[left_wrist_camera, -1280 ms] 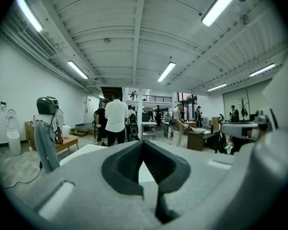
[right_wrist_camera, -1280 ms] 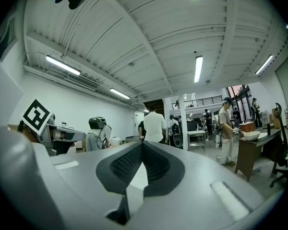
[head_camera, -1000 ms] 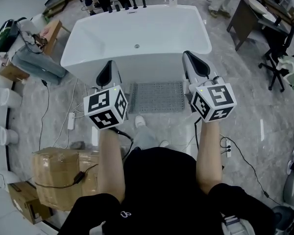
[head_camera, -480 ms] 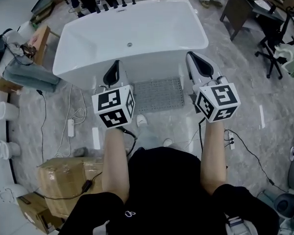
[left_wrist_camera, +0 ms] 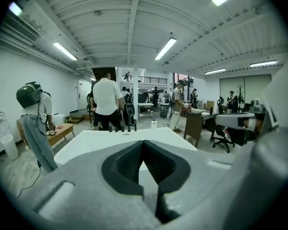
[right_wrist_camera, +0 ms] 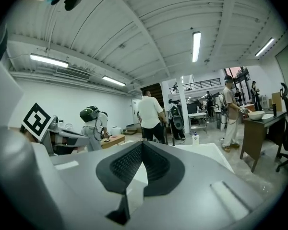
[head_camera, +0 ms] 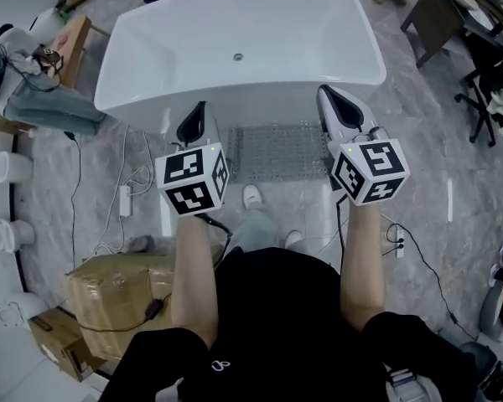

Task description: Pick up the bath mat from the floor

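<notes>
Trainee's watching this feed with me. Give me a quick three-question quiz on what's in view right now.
1. True or false: the bath mat has already been lifted off the floor.
2. Choose one. The left gripper and the right gripper are: A) both shut, nothing between the fingers; B) both open; C) left shut on the mat.
3. Short answer: which white fixture stands just beyond the mat, as the head view shows it?

Key: 1 false, it lies flat on the floor; 2 A; 3 the bathtub.
</notes>
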`<state>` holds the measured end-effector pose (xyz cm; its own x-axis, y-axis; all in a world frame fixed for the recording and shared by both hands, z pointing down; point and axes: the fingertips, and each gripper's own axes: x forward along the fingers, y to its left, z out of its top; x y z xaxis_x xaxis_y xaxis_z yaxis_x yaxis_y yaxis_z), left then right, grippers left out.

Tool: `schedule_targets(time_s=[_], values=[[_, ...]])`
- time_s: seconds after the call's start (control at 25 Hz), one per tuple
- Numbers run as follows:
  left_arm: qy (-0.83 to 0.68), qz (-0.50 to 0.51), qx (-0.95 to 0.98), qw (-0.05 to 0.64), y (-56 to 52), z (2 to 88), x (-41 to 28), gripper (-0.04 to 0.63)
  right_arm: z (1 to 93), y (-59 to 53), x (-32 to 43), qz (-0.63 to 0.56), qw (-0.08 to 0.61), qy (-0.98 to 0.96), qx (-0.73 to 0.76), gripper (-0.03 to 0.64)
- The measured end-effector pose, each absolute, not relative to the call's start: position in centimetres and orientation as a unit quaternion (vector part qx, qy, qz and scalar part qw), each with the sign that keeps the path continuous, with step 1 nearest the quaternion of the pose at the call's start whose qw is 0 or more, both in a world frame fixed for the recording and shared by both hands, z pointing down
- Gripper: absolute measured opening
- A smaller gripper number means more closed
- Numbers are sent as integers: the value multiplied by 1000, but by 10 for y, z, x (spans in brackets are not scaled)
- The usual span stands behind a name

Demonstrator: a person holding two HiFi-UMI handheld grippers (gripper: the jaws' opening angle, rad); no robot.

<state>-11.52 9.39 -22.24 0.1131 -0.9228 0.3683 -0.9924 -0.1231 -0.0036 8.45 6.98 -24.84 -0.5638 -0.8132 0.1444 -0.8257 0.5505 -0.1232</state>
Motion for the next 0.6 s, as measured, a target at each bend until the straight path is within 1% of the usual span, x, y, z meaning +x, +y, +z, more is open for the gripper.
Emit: schedule_targets(time_s=[0.16,0.32,0.52,0.6], values=[[-652,152,726,156,75,-199,-154,0,-236,35,51,102,36,-876,470,3],[-653,154,718,186,52,-174,-186,0,-219,12,19,112,58,-876,465,3],[-609,117,753,222,23,-152,-193,0,-194,-15,-1,124,106,-867,471,3],[-607,119,749,236,11,-139,-199,0,-188,-24,-10,122,120,-866,469,3]])
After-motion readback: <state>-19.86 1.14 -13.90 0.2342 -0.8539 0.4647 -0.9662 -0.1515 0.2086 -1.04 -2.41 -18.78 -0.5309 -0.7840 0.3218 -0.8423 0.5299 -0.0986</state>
